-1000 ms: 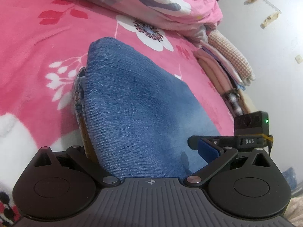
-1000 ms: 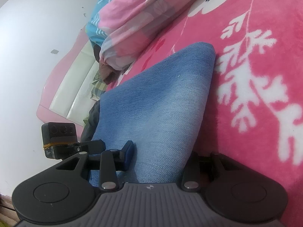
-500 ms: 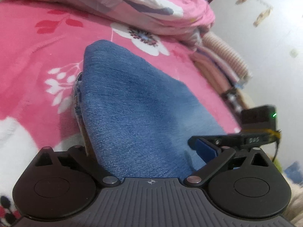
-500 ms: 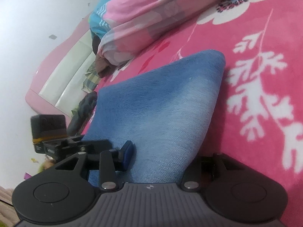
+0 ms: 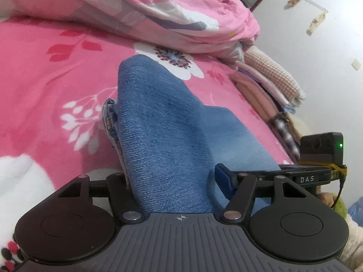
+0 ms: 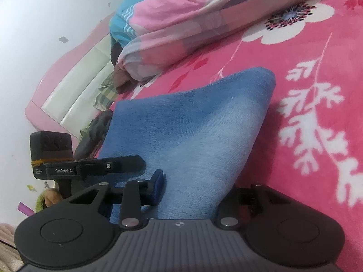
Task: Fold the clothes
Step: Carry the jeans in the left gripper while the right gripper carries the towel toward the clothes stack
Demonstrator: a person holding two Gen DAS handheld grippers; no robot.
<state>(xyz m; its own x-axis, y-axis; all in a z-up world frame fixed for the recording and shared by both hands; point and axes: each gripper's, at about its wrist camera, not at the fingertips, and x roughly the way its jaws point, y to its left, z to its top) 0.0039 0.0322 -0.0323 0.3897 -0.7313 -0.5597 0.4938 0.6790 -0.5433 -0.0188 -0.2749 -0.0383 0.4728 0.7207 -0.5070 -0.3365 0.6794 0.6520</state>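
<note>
Both pinching the jeans [image 5: 172, 140]: left gripper [image 5: 174, 188] and right gripper [image 6: 197, 190], each with fingers squeezed on the near edge. Lifted up off the pink blanket [image 5: 56, 72], far end resting on it. Could slip out or fold crooked if pulled unevenly.

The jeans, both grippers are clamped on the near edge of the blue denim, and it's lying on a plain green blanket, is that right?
Not quite. Both the left gripper and right gripper hold the blue denim, but the blanket is pink with white flowers, not plain green. The left wrist view shows it.
</note>
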